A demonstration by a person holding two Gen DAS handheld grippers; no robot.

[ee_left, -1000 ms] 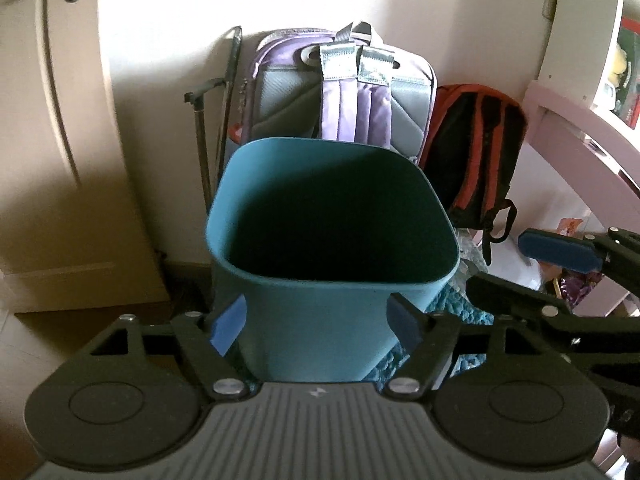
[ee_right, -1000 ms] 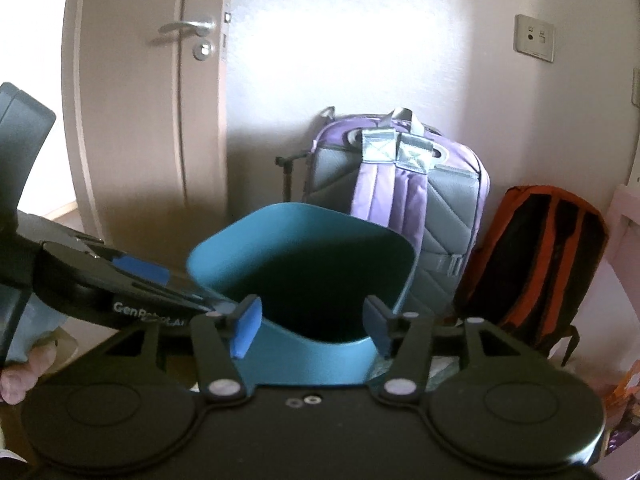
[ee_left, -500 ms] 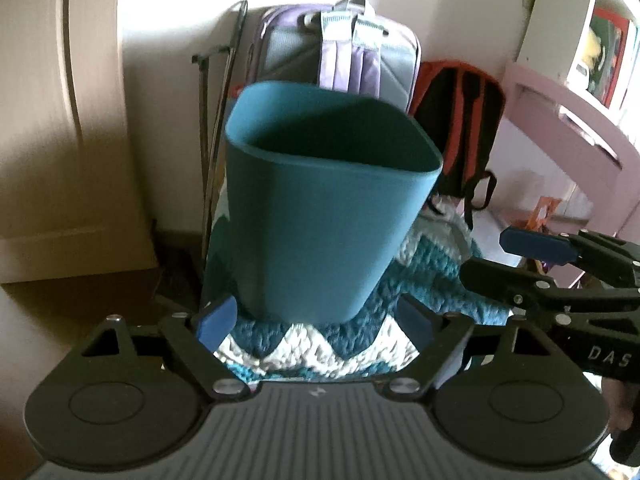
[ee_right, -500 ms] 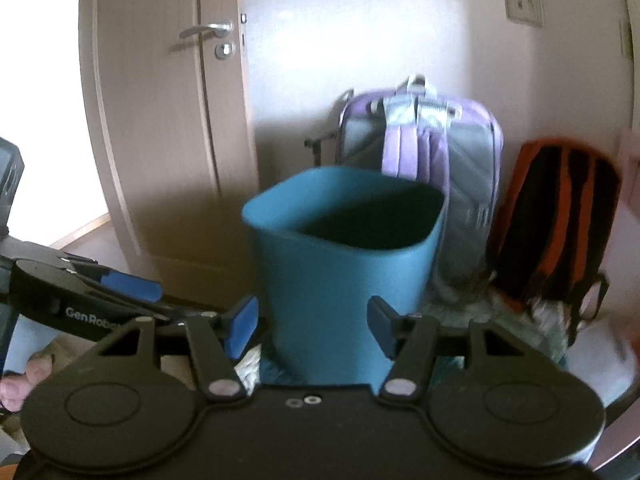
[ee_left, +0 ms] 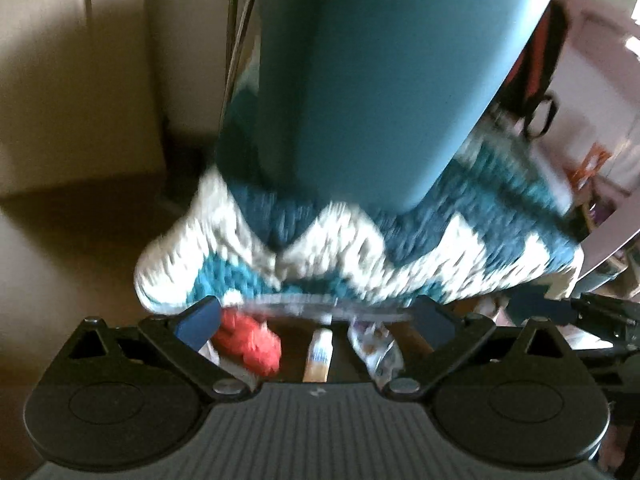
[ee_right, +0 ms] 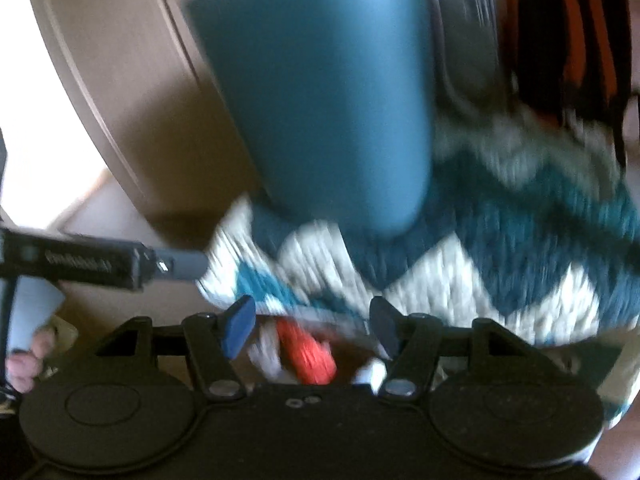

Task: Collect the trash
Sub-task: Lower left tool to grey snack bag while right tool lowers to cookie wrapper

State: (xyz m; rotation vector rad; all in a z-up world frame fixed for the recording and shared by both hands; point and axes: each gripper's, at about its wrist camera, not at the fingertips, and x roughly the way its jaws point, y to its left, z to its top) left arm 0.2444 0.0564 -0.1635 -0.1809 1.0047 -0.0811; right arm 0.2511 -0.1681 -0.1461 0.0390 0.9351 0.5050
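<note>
Both jaws are opening with nothing held: the left hand-held gripper (ee_left: 316, 318) and right hand-held gripper (ee_right: 312, 326) hang over red crumpled trash (ee_left: 250, 342) on the floor, just before the rug (ee_left: 360, 256) bearing the teal bin (ee_left: 380, 80)

Beyond the fingers, a teal bin (ee_left: 384, 80) stands on a teal, navy and white zigzag rug (ee_left: 360, 248); between them, crumpled red trash (ee_left: 248, 338).
</note>
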